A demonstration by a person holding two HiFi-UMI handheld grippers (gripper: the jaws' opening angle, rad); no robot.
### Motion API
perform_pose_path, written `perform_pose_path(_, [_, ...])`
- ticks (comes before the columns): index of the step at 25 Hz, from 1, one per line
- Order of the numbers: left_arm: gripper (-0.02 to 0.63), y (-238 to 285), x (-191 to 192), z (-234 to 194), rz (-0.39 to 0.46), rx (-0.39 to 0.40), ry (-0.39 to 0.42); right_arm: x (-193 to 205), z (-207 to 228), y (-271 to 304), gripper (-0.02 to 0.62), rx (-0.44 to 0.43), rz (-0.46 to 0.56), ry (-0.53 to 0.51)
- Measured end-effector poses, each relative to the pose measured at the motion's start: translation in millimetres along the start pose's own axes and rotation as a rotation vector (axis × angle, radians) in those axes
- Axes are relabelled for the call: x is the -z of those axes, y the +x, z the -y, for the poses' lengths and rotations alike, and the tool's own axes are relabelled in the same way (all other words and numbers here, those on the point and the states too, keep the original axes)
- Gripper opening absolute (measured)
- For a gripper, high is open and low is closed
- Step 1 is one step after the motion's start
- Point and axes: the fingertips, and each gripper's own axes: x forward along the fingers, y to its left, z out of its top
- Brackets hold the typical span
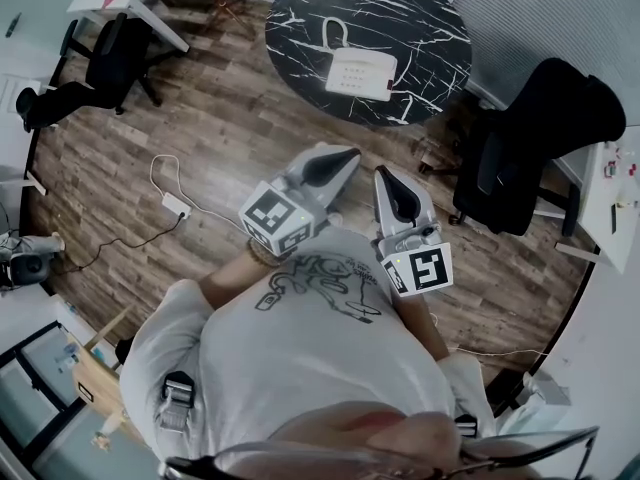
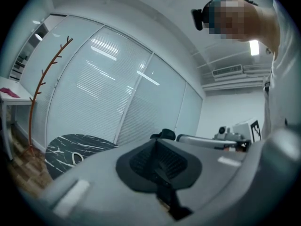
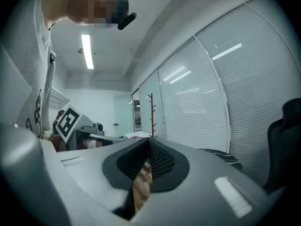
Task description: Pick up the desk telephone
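The left tool [image 1: 343, 154] has its two jaws pressed tight together, and nothing is between them. The right tool [image 1: 384, 175] is just beside it and looks the same: the jaw tips meet and hold nothing. In the right gripper view a thin strip of wood floor peeks through lower down between the jaws. A person [image 1: 330, 368] in a white shirt holds both tools out in front, side by side, and they point level toward a round black bench [image 1: 425, 13] with white lines on it. Between the tools and the bench there is only brown wood floor [image 1: 220, 118]. The desk telephone [image 1: 358, 71] is white and sits flat on the bench, on the side nearer the person. A white curved part lies just behind it, and I cannot tell if it is the handset or the cord. The telephone is well apart from both tools, and nothing touches it. A black chair [image 1: 540, 138] stands next to the bench on the right. I think the job is only at its start, because the telephone is not picked up yet. What is left is to get close to the bench, spread a tool, pinch the telephone and lift it up.
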Motion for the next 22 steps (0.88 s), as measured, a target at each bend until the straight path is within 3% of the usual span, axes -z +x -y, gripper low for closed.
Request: perform_pose_path(22, [0.003,85,-66,-196,0.006,0.045,-0.033,-22,100,207,0.006,0.013,-0.055,-0.044])
